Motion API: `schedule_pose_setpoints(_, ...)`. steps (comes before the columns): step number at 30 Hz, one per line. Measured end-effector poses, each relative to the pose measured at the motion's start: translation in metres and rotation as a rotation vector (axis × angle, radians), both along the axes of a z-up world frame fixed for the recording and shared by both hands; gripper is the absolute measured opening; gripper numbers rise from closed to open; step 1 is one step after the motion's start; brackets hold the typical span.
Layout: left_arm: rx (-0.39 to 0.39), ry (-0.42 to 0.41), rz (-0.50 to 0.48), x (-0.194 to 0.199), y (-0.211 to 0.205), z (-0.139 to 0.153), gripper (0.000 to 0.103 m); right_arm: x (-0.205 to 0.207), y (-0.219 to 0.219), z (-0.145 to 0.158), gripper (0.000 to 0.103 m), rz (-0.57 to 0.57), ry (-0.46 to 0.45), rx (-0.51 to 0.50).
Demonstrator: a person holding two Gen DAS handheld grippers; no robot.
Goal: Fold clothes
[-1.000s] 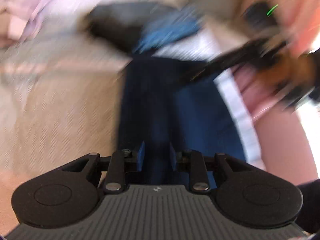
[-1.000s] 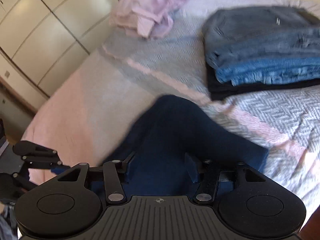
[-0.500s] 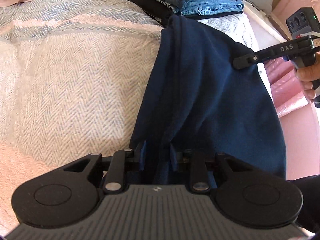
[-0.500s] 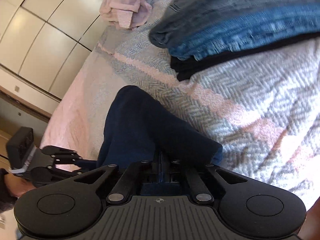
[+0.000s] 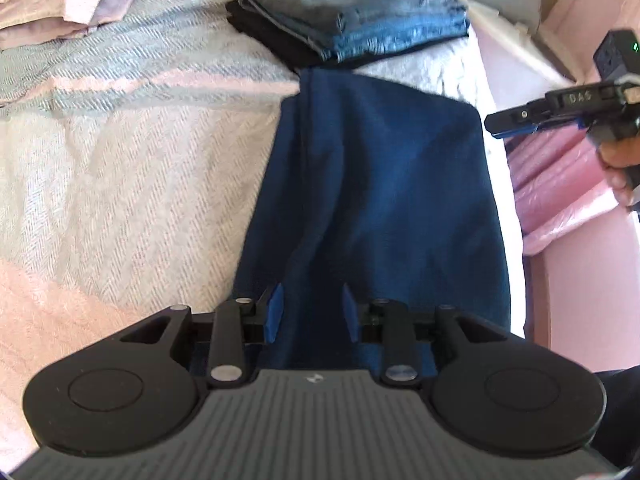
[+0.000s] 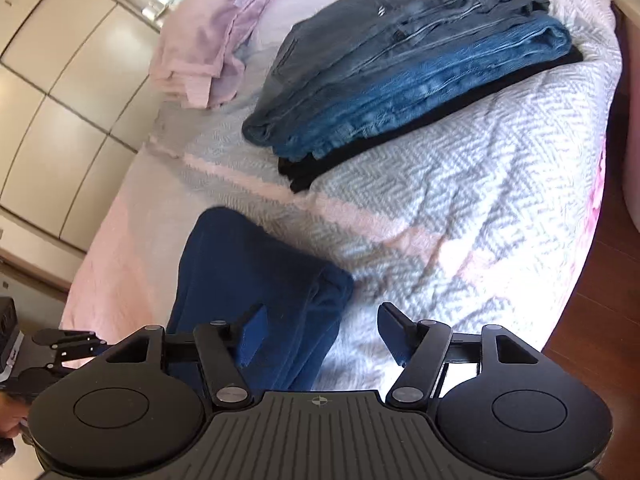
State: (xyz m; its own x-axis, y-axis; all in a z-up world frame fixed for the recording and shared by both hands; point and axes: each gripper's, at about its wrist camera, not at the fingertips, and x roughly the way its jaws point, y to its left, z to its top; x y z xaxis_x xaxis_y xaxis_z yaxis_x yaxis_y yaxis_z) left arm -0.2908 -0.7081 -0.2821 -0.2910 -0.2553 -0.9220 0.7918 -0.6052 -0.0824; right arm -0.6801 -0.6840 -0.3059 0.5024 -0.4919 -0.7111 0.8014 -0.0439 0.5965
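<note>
A navy garment (image 5: 380, 184) lies folded lengthwise on the bed, its far end touching a stack of folded jeans (image 5: 348, 12). My left gripper (image 5: 311, 308) is shut on the near end, with cloth bunched between its blue pads. My right gripper (image 6: 322, 332) is open, its left finger over the corner of the navy garment (image 6: 248, 272) and its right finger over bare bedspread. In the left wrist view the right gripper (image 5: 496, 126) hovers just off the garment's far right corner, held by a hand. The left gripper (image 6: 52, 340) shows at the lower left of the right wrist view.
The jeans stack (image 6: 400, 80) sits on a black folded item. Crumpled pale pink clothes (image 6: 216, 40) lie at the far side. The herringbone bedspread (image 6: 460, 220) covers the bed. Wardrobe doors (image 6: 52, 100) stand left; pink plastic bags (image 5: 560, 192) and wood floor (image 6: 600, 320) lie beyond the bed edge.
The right gripper opened and let go of the navy garment, then drew back off its corner. The garment went from hanging between both grippers to lying flat on the bed.
</note>
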Motion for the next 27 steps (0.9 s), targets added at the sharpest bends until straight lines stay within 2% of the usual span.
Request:
schedule_pose_setpoints(3, 0.006, -0.023, 0.007, -0.006, 0.004, -0.003, 0.028, 0.009, -0.004, 0.001, 0.065, 0.038, 0.007, 0.017)
schedule_pose_setpoints(13, 0.004, 0.021, 0.033, -0.001, 0.012, -0.011, 0.028, 0.025, -0.008, 0.008, 0.065, 0.066, 0.061, 0.026)
schedule_pose_setpoints(21, -0.007, 0.035, 0.03, -0.002, 0.016, -0.012, 0.029, 0.025, -0.006, -0.001, 0.065, 0.059, 0.033, 0.072)
schedule_pose_setpoints(23, -0.028, 0.067, 0.019, -0.005, 0.021, -0.006, 0.031, 0.025, -0.005, -0.009, 0.065, 0.065, 0.013, 0.092)
schedule_pose_setpoints(27, -0.068, 0.133, -0.004, -0.01, 0.03, 0.005, 0.043, 0.025, -0.004, -0.029, 0.065, 0.085, -0.024, 0.115)
